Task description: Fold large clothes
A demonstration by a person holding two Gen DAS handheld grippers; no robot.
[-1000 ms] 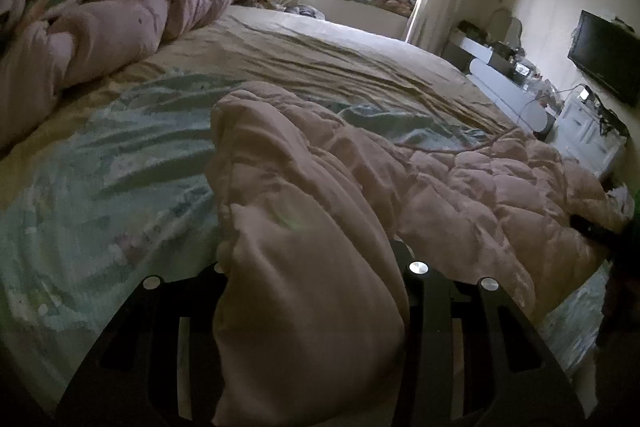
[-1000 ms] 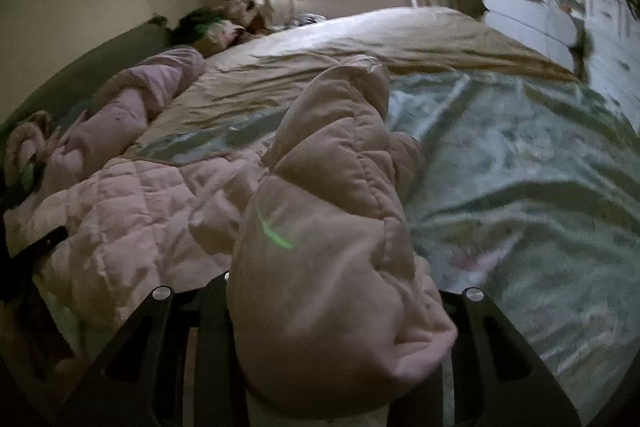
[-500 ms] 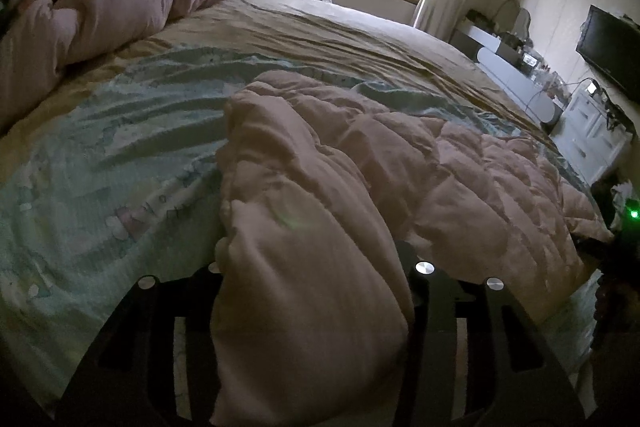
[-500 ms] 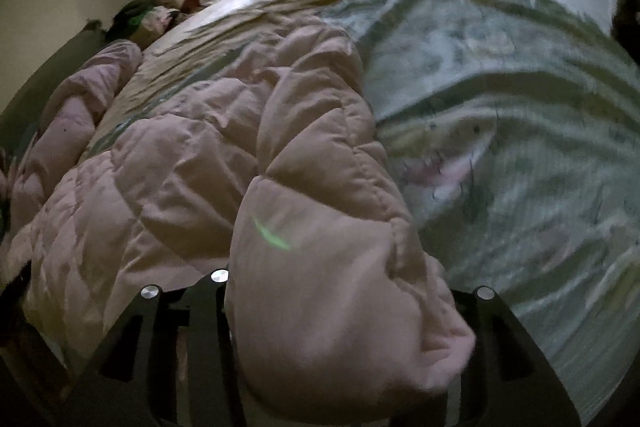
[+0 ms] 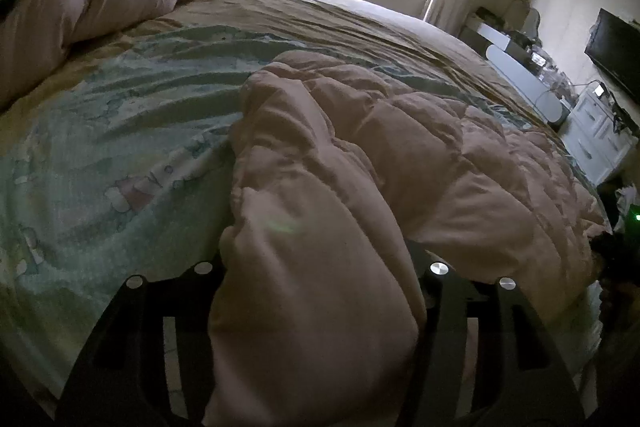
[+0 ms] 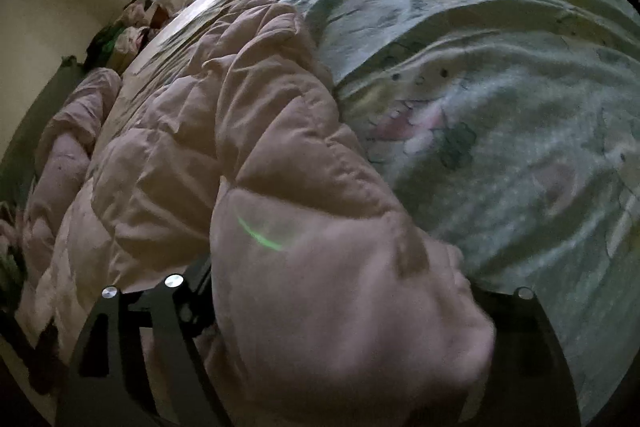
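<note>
So the pink padded coat [image 5: 400, 155] is spread out on the bed [image 5: 100, 147], one bunched end sitting between each pair of jaws. Left gripper [image 5: 316, 339] and right gripper [image 6: 344, 347] have both just been opening, coat filling each gap; can't tell if the pads press.

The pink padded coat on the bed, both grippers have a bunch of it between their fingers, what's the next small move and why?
Probably draw both grippers back off the pink padded coat. It lies across the bed, and the jaws of the left gripper and right gripper have just been opening around its bunched ends.
</note>
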